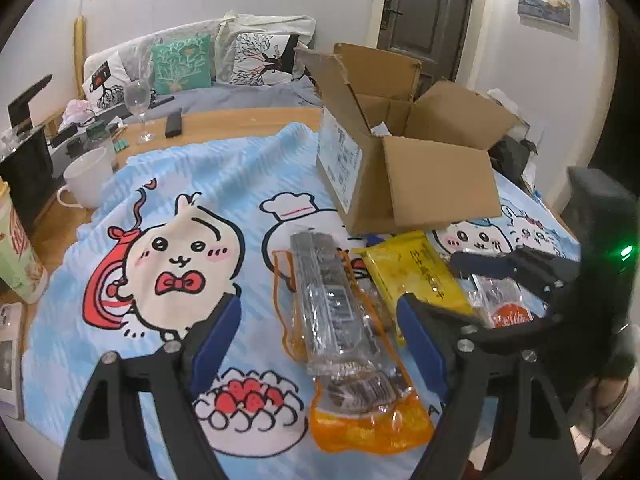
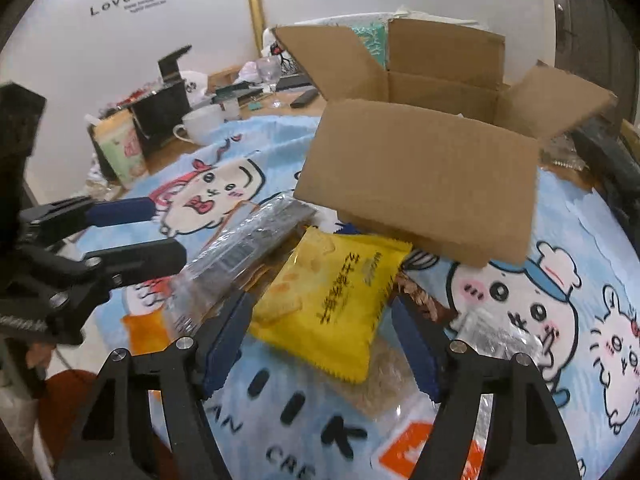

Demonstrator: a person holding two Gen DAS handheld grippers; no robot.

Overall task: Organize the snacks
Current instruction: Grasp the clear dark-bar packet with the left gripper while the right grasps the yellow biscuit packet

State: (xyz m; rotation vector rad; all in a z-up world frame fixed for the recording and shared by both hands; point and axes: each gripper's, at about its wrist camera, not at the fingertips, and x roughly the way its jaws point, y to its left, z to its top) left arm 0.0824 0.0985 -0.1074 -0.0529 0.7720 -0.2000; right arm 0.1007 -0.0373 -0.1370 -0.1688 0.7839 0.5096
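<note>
Left tongs (image 1: 320, 344) agape, empty, straddling long clear snack pack (image 1: 340, 312); right tongs (image 2: 324, 340) likewise over yellow packet (image 2: 332, 300) (both staged beside open box (image 2: 420, 184) for loading, probably).

I see an open cardboard box (image 1: 404, 168) standing on a blanket (image 1: 248, 184) that covers the table. In front of the box lie snack packets: a long packet (image 1: 340, 312) to the left, a square packet (image 1: 416, 272) just beside it on the right. Far left, a mug (image 1: 86, 178) sits at the blanket's edge, with a wine glass (image 1: 138, 104) behind it.
</note>
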